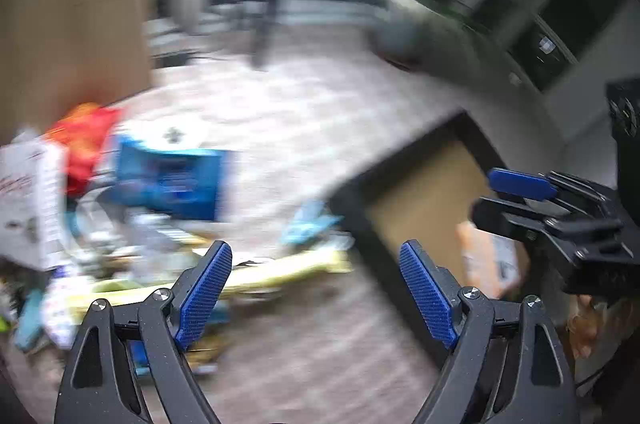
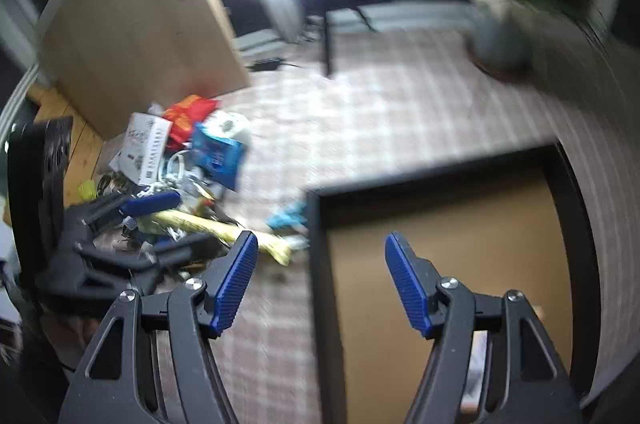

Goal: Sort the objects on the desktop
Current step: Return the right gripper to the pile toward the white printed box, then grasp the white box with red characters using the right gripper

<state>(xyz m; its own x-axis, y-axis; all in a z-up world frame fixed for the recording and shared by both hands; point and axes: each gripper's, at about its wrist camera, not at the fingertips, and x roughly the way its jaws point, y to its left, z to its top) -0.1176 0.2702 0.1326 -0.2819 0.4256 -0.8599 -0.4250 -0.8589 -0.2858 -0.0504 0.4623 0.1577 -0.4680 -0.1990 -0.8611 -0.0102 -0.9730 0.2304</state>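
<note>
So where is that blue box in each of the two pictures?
Left wrist view: the blue box sits left of centre, at the top of the pile of clutter, beside a red bag.
Right wrist view: the blue box is left of centre, again next to the red bag.
Shared landmark: the black-rimmed tray, to the right of the pile in both.

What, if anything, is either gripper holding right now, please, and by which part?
Nothing is held: the left gripper and the right gripper both stand open with nothing between their fingers.
</note>
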